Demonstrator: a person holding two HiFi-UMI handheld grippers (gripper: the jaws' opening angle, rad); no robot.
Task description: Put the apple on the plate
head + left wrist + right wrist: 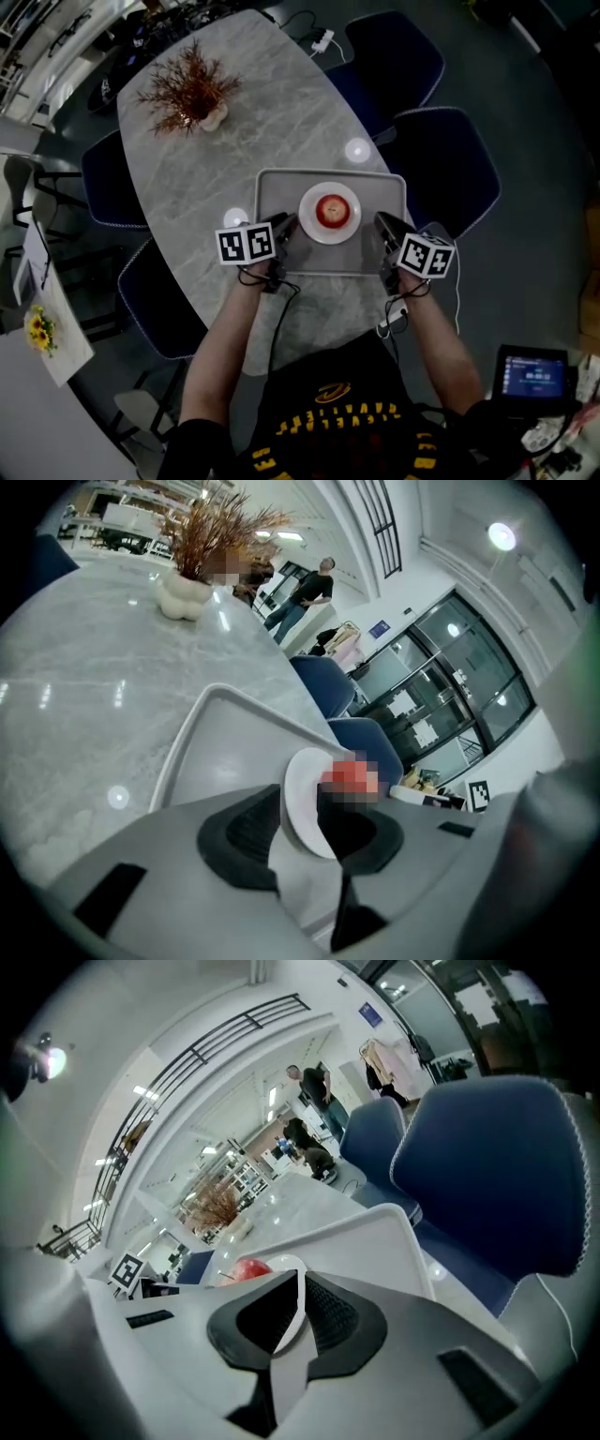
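Left gripper and right gripper flank apple, jaws empty.

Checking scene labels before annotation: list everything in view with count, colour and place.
table: 1, grey marble, oval, centre
tray: 1, grey, near side of the table
plate: 1, white, on the tray
apple: 1, red, on the plate
dried plant: 1, reddish brown, far end of the table
vase: 1, white, holds the plant
chairs: 4 seen, dark blue, around the table
power strip: 1, white, at the table's far edge
screen: 1, lit, lower right, off the table
yellow flowers: 1 bunch, left edge
left gripper: 1, jaws apart, empty, left of the plate
right gripper: 1, jaws apart, empty, right of the plate
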